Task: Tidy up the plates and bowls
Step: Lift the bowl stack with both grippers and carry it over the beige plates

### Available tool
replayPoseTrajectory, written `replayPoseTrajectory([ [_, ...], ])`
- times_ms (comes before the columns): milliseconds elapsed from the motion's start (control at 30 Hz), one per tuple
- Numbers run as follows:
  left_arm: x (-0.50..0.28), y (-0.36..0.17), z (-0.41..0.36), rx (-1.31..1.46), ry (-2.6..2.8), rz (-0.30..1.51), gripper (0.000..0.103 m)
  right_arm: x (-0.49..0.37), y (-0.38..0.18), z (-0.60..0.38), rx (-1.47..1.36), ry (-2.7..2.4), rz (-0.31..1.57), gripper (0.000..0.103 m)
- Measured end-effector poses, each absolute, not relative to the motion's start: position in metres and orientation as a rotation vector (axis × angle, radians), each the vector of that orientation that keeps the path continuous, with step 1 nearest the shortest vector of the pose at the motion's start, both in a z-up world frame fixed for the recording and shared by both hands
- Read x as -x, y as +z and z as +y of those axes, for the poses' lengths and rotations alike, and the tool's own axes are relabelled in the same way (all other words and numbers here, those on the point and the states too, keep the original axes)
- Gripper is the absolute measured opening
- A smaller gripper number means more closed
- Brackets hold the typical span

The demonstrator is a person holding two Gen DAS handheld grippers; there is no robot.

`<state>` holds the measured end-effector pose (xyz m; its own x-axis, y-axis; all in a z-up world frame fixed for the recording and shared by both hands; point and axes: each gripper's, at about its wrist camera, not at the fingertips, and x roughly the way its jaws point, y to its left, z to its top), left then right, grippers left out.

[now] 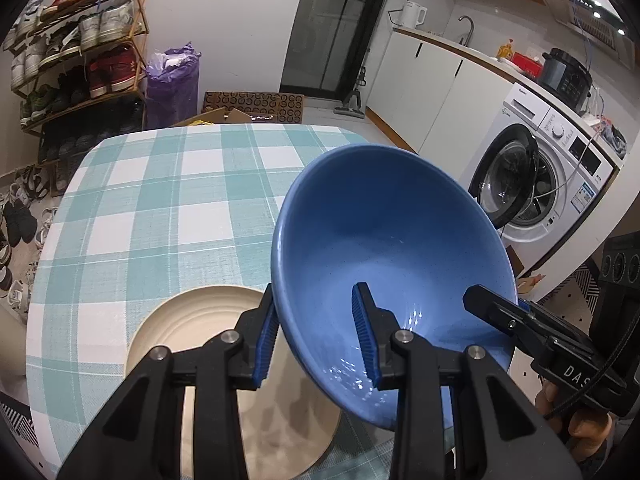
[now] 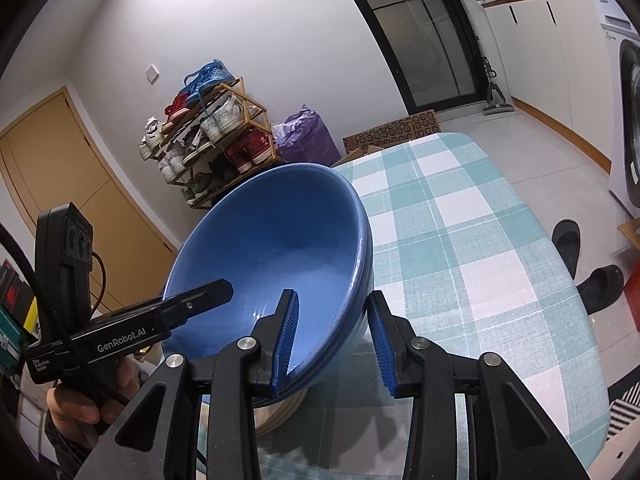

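Note:
A deep blue bowl (image 1: 380, 220) hangs tilted above the checked table (image 1: 160, 200), held from both sides. My left gripper (image 1: 316, 336) is shut on its left rim, one blue pad inside and one outside the wall. In the left wrist view the black tip of my right gripper (image 1: 488, 308) reaches over the opposite rim. In the right wrist view my right gripper (image 2: 334, 340) is shut on the blue bowl's (image 2: 280, 240) right wall, and my left gripper (image 2: 200, 296) grips the far rim. A cream plate (image 1: 192, 320) lies on the cloth beneath the bowl, its edge (image 2: 280, 412) partly hidden.
The checked tablecloth (image 2: 460, 240) stretches bare beyond the bowl. A shoe rack (image 1: 80, 48) and a purple bag (image 1: 172, 80) stand past the far edge. A washing machine (image 1: 540, 176) is at the right. Black slippers (image 2: 566, 244) lie on the floor.

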<state>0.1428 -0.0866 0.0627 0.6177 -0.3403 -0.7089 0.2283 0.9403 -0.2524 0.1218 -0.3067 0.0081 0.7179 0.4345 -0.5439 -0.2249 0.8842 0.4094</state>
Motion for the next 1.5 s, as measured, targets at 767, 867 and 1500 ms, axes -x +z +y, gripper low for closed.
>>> replayPoseTrajectory([
  [767, -0.111, 0.058, -0.022, 0.203, -0.218, 0.807, 0.034, -0.113, 0.016, -0.238, -0.244, 0.469, 0.688, 0.036],
  [867, -0.11, 0.057, -0.015, 0.208, -0.203, 0.805, 0.034, -0.114, 0.015, -0.23, -0.236, 0.48, 0.687, 0.036],
  [1500, -0.11, 0.035, 0.017, 0.241, -0.148, 0.836, 0.034, -0.131, 0.0, -0.191, -0.198, 0.534, 0.73, 0.036],
])
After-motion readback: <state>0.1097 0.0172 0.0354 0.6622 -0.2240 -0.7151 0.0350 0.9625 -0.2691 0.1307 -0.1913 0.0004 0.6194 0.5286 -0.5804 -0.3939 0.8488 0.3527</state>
